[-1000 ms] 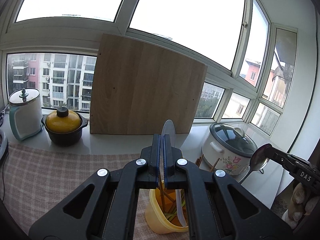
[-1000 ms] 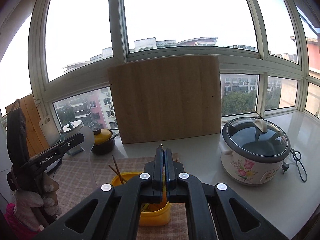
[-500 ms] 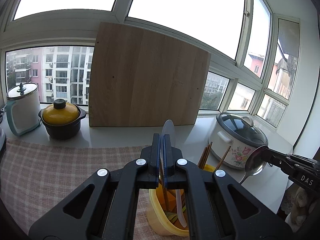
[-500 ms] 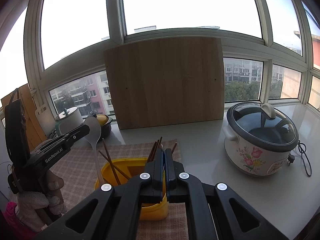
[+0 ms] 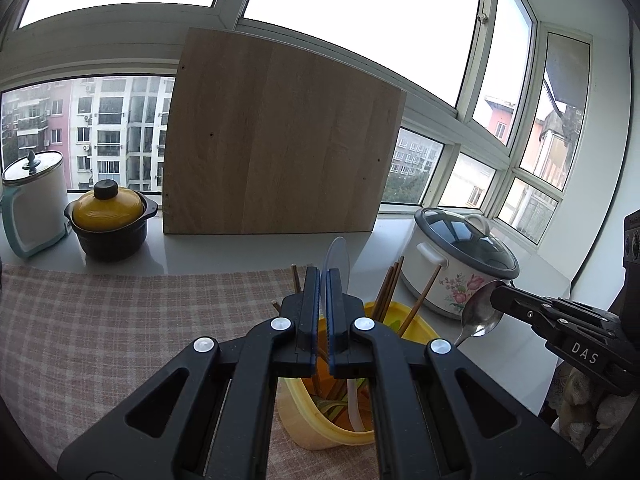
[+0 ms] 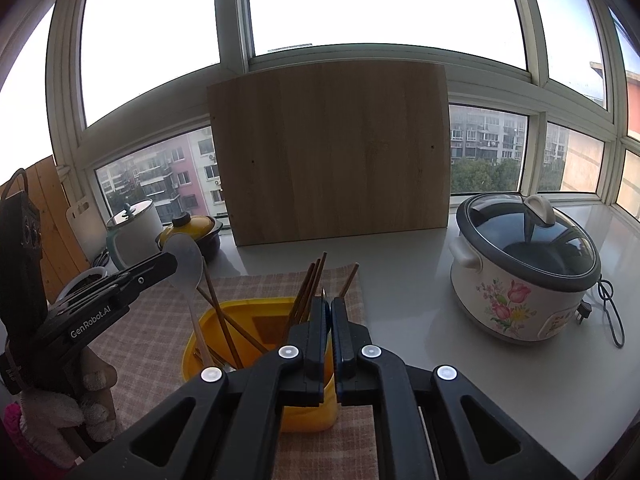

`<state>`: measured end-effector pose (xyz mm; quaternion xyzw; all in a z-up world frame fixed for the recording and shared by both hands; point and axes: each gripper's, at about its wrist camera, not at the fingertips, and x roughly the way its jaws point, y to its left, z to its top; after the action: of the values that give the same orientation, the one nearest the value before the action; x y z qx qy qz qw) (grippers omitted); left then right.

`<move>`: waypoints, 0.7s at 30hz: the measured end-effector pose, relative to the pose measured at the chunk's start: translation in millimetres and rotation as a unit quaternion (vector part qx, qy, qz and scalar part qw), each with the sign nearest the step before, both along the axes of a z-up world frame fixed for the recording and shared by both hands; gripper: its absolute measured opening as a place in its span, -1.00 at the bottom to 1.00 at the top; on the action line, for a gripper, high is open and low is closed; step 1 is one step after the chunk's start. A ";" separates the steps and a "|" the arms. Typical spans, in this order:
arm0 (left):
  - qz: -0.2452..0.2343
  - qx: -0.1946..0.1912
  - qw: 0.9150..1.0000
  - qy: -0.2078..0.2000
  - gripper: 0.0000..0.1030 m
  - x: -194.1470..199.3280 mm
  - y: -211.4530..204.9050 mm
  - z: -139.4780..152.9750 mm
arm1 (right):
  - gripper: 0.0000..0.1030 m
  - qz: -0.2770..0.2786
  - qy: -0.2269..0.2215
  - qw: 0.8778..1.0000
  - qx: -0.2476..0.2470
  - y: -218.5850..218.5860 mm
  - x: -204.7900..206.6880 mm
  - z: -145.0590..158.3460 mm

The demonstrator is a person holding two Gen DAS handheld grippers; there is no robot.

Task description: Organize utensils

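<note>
Lowering both spoons into the yellow holder (image 6: 256,332) since a second ago: left hand-held gripper (image 5: 322,280) clamped on white spoon (image 5: 338,254), right hand-held gripper (image 6: 328,308) clamped on metal spoon (image 5: 480,312), jaws just easing apart; release seems near.

Two wrist fisheyes, each looking forward along its own gripper and angled slightly down at the worktop (image 5: 224,252).

Left wrist view: sits close above the yellow utensil cup (image 5: 320,424), faces the window wall, wooden board (image 5: 280,140) near centre. The right gripper (image 5: 498,292) enters from the right edge.

Right wrist view: same heading, shifted to the right, cup (image 6: 224,332) just below left of its gripper. The left gripper (image 6: 172,258) enters from the left edge.

Shared by both: cup, board (image 6: 332,160), checked mat (image 5: 120,320), rice cooker (image 5: 460,264), yellow-lidded pot (image 5: 108,220), white kettle (image 5: 34,200).
</note>
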<state>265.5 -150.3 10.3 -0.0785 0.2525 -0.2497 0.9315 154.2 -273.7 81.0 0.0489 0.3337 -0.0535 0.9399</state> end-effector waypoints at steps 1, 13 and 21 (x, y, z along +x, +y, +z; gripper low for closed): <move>-0.001 0.002 1.000 0.001 -1.00 -0.7 -0.7 0.4 | -0.90 -0.001 0.000 1.000 0.001 -0.7 -1.0 -0.3; 0.001 0.008 1.000 -0.001 -0.43 -17.3 10.0 2.4 | 0.04 -0.007 -0.010 1.000 -0.005 4.2 -15.8 -0.6; 0.003 0.008 1.000 -0.002 -0.42 -33.8 28.4 6.4 | 0.30 -0.011 -0.011 1.000 0.001 12.1 -31.6 -1.5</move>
<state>231.7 -121.9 16.7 -0.0710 0.2521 -0.2451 0.9334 122.6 -261.6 79.5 0.0538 0.3231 -0.0633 0.9427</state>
